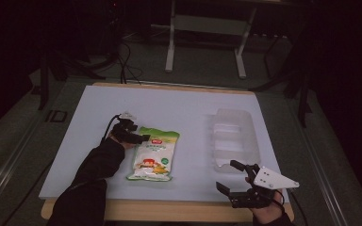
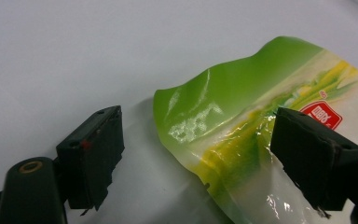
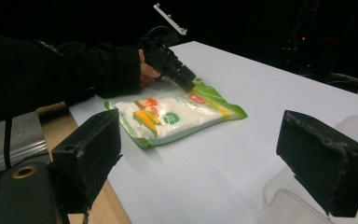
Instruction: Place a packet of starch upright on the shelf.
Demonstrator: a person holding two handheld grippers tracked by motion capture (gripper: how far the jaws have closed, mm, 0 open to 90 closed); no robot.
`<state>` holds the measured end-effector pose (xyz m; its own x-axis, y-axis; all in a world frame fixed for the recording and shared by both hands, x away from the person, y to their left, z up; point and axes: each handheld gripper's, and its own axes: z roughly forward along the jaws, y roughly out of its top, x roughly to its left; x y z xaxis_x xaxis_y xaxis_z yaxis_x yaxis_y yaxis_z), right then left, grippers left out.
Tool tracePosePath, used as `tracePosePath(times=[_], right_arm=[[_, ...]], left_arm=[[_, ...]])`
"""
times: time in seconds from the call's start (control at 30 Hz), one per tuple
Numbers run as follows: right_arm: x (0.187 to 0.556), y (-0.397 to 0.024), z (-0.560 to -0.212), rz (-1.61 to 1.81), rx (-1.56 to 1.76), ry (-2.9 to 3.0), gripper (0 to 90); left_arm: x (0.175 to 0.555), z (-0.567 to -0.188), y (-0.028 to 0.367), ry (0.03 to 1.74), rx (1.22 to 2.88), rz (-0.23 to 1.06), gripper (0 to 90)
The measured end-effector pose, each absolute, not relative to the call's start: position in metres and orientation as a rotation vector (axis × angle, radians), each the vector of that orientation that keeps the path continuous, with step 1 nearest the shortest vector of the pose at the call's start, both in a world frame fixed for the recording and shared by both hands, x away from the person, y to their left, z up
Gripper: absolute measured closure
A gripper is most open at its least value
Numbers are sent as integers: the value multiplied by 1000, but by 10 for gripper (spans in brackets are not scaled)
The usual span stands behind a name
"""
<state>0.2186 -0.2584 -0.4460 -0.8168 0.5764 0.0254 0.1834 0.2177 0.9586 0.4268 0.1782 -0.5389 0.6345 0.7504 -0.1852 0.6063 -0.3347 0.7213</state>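
Observation:
A green and white snack bag lies flat on the white table top. My left gripper is low at the bag's upper left corner. In the left gripper view the jaws stand apart around that green corner; the left jaw is clear of the film and the right jaw lies over it, so the left gripper is open. My right gripper hovers open near the table's front right edge with nothing between its jaws. From the right gripper view I see the bag and the left gripper farther off.
A clear plastic tray stands on the right side of the table, just beyond my right gripper; its rim is close under the right jaw. The wooden front edge runs below. A metal stand and cables lie on the floor behind.

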Motion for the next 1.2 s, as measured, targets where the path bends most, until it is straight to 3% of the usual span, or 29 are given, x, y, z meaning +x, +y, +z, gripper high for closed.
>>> tracePosePath(times=[0.17,0.23,0.3,0.37,0.57,0.77,1.0,1.2], right_arm=[[218,-258,-446,1624,706,2166,139],[218,-258,-446,1623,710,2164,139],[218,-258,-446,1623,712,2162,140],[219,-258,-446,1624,712,2163,140],[219,-258,-445,1621,714,2165,142],[219,-257,-445,1613,715,2169,142],[220,-259,-445,1618,734,2157,142],[222,-262,-444,1628,752,2145,132]], left_arm=[[422,-538,172,1020,2111,283,219],[418,-537,167,995,2119,258,314],[417,-536,164,1004,2128,266,322],[415,-536,162,991,2134,257,398],[409,-531,152,974,2216,302,494],[400,-528,140,926,2277,325,764],[394,-525,135,917,2287,398,788],[392,-508,146,916,2209,349,800]])
